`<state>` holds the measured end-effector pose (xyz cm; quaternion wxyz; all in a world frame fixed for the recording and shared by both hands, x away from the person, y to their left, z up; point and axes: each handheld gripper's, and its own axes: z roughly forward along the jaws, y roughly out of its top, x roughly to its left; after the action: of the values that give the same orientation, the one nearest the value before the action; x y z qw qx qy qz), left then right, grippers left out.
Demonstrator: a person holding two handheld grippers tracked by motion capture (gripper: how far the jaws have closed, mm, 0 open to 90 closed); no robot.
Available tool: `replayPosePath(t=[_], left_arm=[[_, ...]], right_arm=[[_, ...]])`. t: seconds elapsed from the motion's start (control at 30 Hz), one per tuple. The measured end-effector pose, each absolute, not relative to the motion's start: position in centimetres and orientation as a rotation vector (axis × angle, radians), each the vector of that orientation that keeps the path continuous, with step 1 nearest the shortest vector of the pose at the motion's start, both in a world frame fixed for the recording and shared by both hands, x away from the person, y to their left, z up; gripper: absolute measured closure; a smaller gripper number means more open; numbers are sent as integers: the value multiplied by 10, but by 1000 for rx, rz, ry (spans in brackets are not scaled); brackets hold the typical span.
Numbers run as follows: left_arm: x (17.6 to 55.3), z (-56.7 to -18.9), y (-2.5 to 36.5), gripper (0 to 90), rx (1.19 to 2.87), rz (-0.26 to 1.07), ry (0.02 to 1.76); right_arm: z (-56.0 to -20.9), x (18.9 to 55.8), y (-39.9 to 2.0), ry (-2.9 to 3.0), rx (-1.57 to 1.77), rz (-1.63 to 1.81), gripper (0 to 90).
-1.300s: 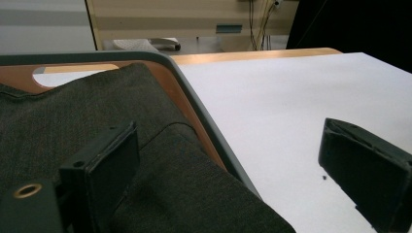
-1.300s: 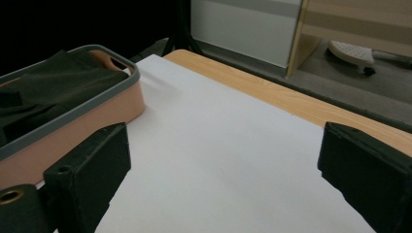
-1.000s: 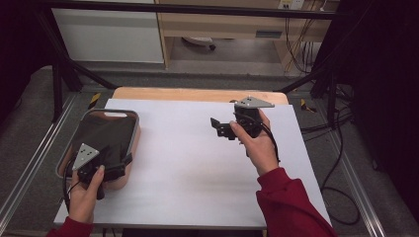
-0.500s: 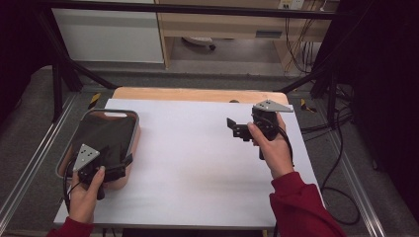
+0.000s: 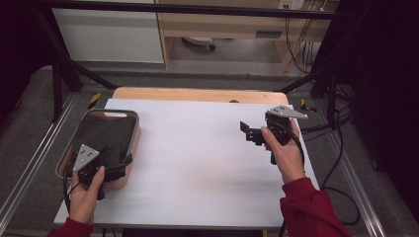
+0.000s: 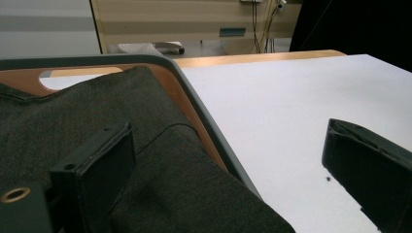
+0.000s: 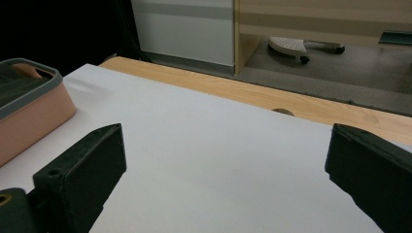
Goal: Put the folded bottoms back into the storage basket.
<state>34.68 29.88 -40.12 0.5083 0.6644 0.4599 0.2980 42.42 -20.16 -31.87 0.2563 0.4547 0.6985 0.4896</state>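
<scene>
Left gripper sits at the near right corner of the pink tray on the table's left, jaws wide, straddling the rim with one jaw over the dark cloth lying inside. Right gripper hovers over the white table at right, jaws wide, empty.

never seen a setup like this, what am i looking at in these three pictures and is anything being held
A person sits at a white table and holds a hand tool with two black jaws in each hand. The high view looks down from above: the left gripper is at the tray, the right gripper hovers over bare table. The other two pictures come from small cameras riding on those tools, looking out between their own jaws. The left gripper view shows dark cloth lying in the tray, with one jaw over the cloth and the other over the table. The right gripper view shows the tray's side farther off. Both tools are open; nothing is held.
</scene>
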Motion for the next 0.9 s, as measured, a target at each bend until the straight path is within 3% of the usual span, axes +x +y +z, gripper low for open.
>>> replayPosePath(t=[0.9], left_arm=[[347,-401,298,54,1612,723,1098]], right_arm=[[-330,386,-250,1799,1261,1355,28]])
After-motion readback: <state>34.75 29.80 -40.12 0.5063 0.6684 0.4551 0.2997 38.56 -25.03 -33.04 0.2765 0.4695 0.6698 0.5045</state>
